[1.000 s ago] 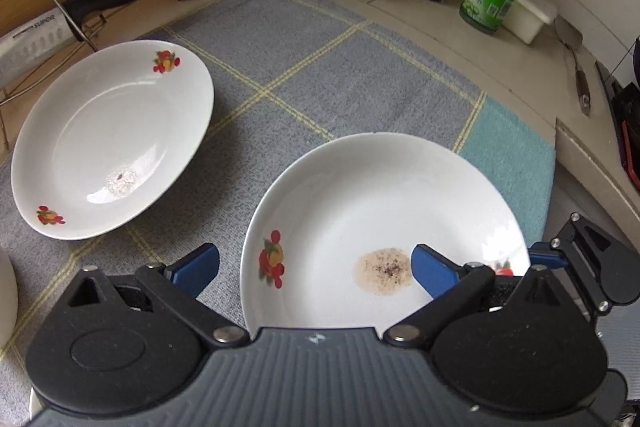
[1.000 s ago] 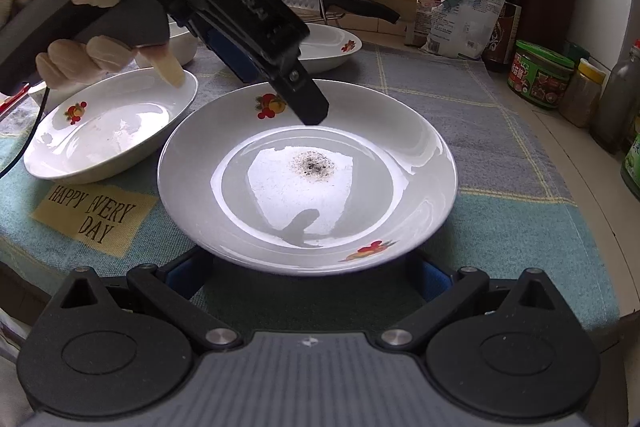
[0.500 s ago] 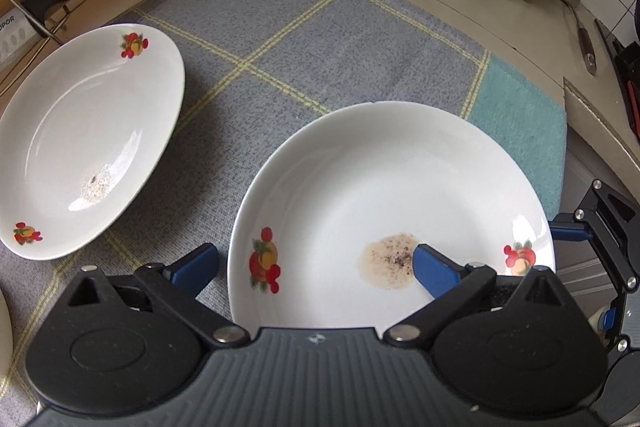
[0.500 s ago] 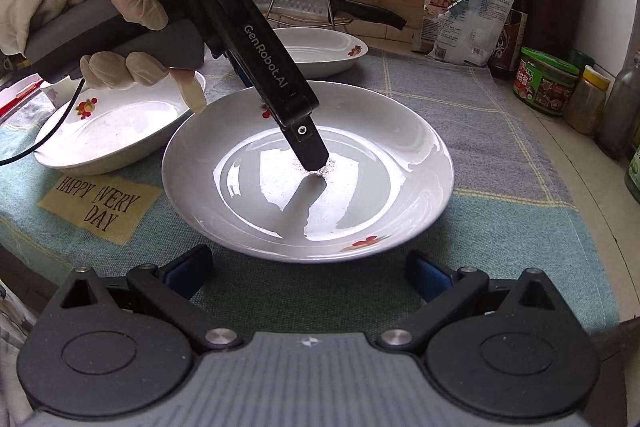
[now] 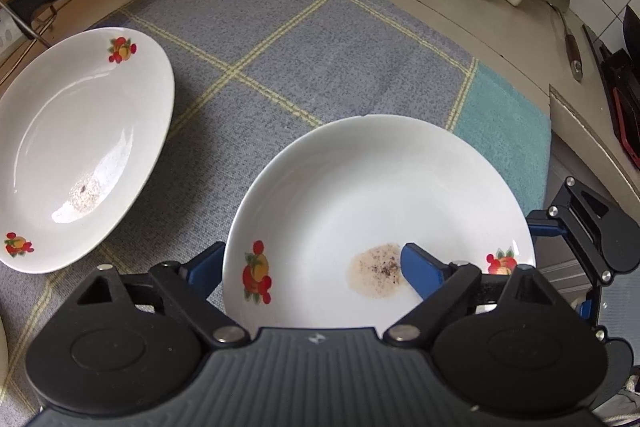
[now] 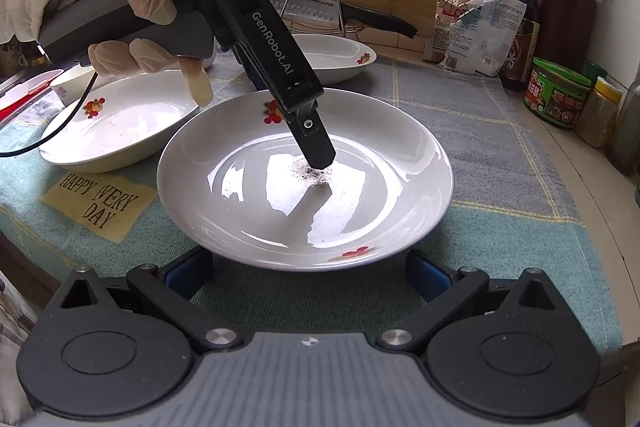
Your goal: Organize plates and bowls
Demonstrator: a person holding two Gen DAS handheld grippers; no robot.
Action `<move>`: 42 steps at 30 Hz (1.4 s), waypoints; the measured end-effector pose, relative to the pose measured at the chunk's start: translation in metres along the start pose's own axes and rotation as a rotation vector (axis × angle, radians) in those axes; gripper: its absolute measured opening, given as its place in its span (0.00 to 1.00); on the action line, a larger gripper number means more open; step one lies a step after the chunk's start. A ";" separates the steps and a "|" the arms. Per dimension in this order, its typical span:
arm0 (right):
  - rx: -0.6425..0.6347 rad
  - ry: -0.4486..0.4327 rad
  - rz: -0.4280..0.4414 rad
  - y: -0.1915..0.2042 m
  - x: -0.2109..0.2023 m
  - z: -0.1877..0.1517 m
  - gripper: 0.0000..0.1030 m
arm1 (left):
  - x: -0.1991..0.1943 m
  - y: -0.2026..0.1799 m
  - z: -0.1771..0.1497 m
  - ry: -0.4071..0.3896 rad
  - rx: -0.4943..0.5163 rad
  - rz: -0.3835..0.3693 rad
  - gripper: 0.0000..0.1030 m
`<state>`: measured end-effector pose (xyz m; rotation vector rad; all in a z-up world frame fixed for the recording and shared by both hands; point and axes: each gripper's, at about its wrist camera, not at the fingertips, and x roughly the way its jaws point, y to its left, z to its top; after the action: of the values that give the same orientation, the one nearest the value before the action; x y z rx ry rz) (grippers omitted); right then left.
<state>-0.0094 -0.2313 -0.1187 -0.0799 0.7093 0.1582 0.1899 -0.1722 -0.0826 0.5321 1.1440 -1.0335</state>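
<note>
Left claw (image 5: 312, 267) straddling the near rim of the big plate (image 5: 384, 195), lower centre of the frame: one blue finger outside the rim at left, the other inside over the speckled residue. Jaws just closing in, pads not yet seen pressing china. Right claw (image 6: 308, 267) wide, empty, low against the same plate's opposite rim. Second plate (image 5: 80, 147) at left, close but apart. Bare checked cloth (image 5: 320, 39) above, open room there. Desk (image 5: 600, 151) edge at right, close.
</note>
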 end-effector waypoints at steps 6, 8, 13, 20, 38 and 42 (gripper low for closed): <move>-0.011 -0.016 0.011 -0.002 0.003 0.001 1.00 | 0.001 0.003 0.002 0.022 0.012 -0.023 0.81; -0.014 -0.021 0.014 -0.002 0.004 0.001 1.00 | 0.000 0.002 0.003 0.018 0.016 -0.016 0.78; -0.024 -0.034 0.026 -0.003 0.004 0.000 1.00 | 0.002 0.002 0.004 0.015 0.031 -0.010 0.76; -0.035 -0.036 0.039 -0.005 0.005 0.000 1.00 | 0.002 0.002 0.004 0.003 0.039 -0.002 0.76; -0.039 0.058 0.013 -0.002 0.010 0.015 1.00 | -0.005 -0.002 -0.003 -0.040 0.049 0.015 0.75; -0.050 0.070 0.000 -0.001 0.011 0.018 1.00 | -0.010 -0.003 -0.006 -0.062 0.058 0.025 0.75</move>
<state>0.0102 -0.2284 -0.1119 -0.1337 0.7748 0.1735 0.1841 -0.1648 -0.0751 0.5555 1.0533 -1.0575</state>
